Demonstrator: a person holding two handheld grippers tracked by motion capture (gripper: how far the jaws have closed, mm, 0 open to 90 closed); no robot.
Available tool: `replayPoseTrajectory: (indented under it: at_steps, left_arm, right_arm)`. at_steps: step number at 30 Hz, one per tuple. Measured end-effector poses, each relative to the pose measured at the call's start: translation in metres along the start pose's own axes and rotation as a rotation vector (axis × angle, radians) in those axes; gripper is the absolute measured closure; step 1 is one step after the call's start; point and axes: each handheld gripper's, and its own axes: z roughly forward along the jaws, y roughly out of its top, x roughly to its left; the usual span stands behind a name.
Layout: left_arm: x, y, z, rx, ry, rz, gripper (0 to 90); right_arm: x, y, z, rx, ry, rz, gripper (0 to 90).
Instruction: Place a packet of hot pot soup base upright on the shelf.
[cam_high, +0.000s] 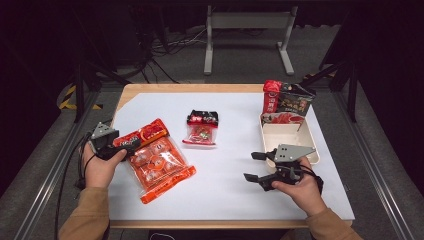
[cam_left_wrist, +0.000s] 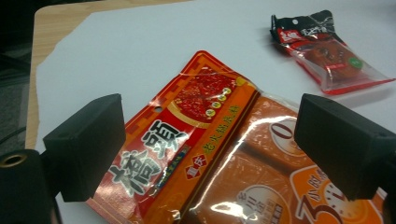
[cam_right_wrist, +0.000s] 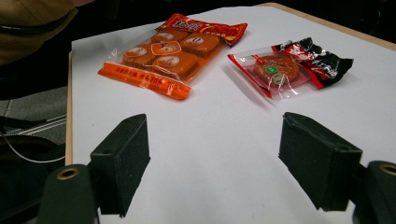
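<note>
A large orange packet (cam_high: 157, 162) of several wrapped blocks lies flat at the table's left. My left gripper (cam_high: 125, 146) is open at its red header end; in the left gripper view the jaws (cam_left_wrist: 210, 126) straddle that header (cam_left_wrist: 187, 135), and I cannot tell whether they touch it. A small red-and-black packet (cam_high: 202, 127) lies flat mid-table, seen in the left gripper view as packet (cam_left_wrist: 327, 51) at top right. My right gripper (cam_high: 254, 166) is open and holds nothing, left of a white tray (cam_high: 314, 145). In the right gripper view the jaws (cam_right_wrist: 215, 140) point over bare sheet toward both packets (cam_right_wrist: 173, 51) (cam_right_wrist: 289, 65).
Two upright sauce packets (cam_high: 287, 102) stand at the tray's far end. A white sheet (cam_high: 225, 190) covers the wooden table (cam_high: 150, 88). A grey metal frame (cam_high: 247, 20) and cables stand on the floor beyond the far edge.
</note>
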Motion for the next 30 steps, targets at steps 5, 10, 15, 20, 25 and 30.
replayPoseTrajectory:
  at_steps: [5,10,15,20,25,30]
  left_arm:
    - [0.02,-0.008,0.006,-0.002,0.014,-0.065,9.5]
    - [0.029,-0.013,0.014,0.039,0.026,-0.105,8.8]
    - [0.04,-0.021,0.016,0.082,0.05,-0.144,7.5]
    - [0.044,-0.027,0.016,0.122,0.048,-0.17,6.7]
    - [0.045,-0.03,0.018,0.134,0.039,-0.191,7.1]
    - [0.046,-0.033,0.021,0.155,0.029,-0.213,11.7]
  right_arm:
    - [0.0,0.0,0.0,0.008,-0.003,-0.005,24.4]
    - [-0.001,0.001,-0.003,0.0,-0.002,-0.006,24.1]
    - [-0.002,-0.001,-0.003,0.003,-0.001,-0.003,23.9]
    - [-0.001,0.0,-0.005,-0.002,-0.006,-0.008,23.6]
    - [-0.002,0.0,-0.006,-0.001,-0.007,-0.007,23.5]
    - [-0.002,0.0,-0.005,0.005,-0.006,-0.01,23.4]
